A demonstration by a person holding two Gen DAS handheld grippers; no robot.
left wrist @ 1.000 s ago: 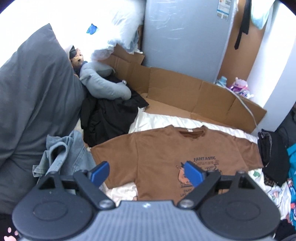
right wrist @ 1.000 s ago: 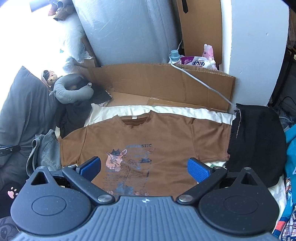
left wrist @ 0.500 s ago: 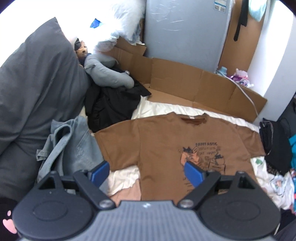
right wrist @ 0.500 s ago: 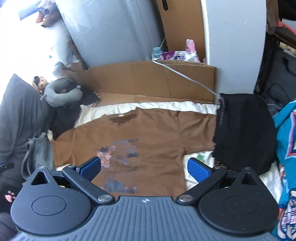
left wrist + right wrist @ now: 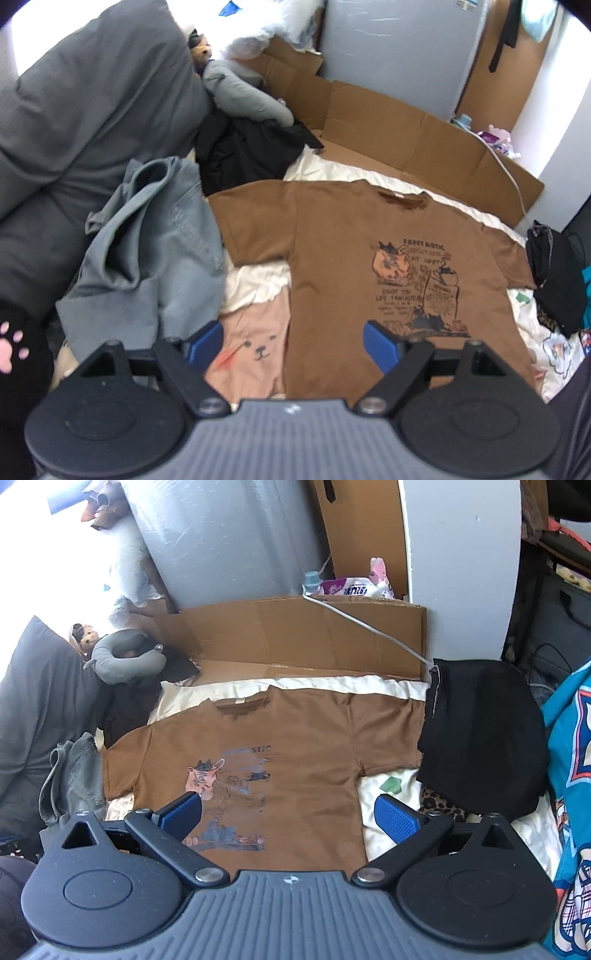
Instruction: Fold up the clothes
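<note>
You are holding both claws above a brown T-shirt (image 5: pixel 354 258) that is lying flat, print up, on a cream sheet (image 5: pixel 373 797). Your left claw (image 5: pixel 293 345) is spread but closing, pinching nothing, its pads hovering over the shirt's lower left side. Your right claw (image 5: pixel 290 818) is spread wide and empty over the lower hem. A denim garment (image 5: pixel 147 251) is lying just beside the left sleeve.
</note>
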